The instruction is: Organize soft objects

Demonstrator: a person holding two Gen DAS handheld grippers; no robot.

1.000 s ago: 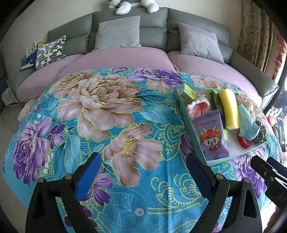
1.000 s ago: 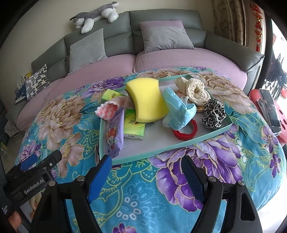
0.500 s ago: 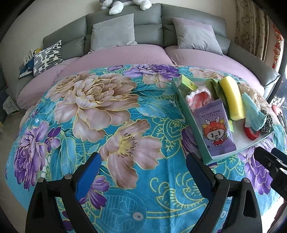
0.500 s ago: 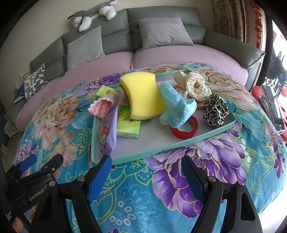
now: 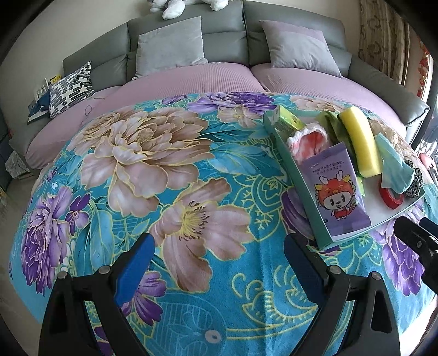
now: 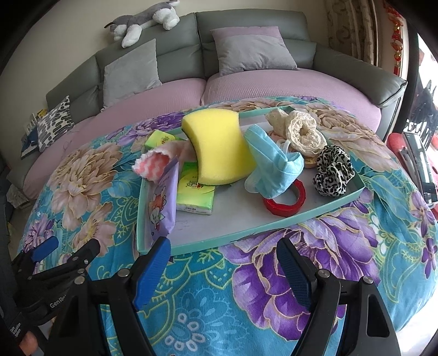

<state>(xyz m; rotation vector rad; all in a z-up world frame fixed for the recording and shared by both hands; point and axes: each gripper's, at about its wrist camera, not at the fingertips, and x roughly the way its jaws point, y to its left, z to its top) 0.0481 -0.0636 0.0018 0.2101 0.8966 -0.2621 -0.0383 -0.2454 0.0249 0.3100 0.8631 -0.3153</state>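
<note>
Both grippers empty, jaws spread: my left gripper (image 5: pixel 216 263) lower left over blanket (image 5: pixel 164 164), my right gripper (image 6: pixel 223 264) lower centre. Tray (image 6: pixel 246 232) mid-frame, long axis left-right; yellow sponge (image 6: pixel 219 148) propped upright, centre-left inside.

A grey sofa (image 6: pixel 246 30) with mauve seat covers (image 6: pixel 273 85) curves along a cream wall (image 6: pixel 68 41). Grey cushions (image 6: pixel 128 71) lean on its back, a patterned cushion (image 6: pixel 53 123) sits at its left end, and a plush dog (image 6: pixel 145 20) lies on top. Patterned curtains (image 6: pixel 353 30) hang at right, daylight beside them.
</note>
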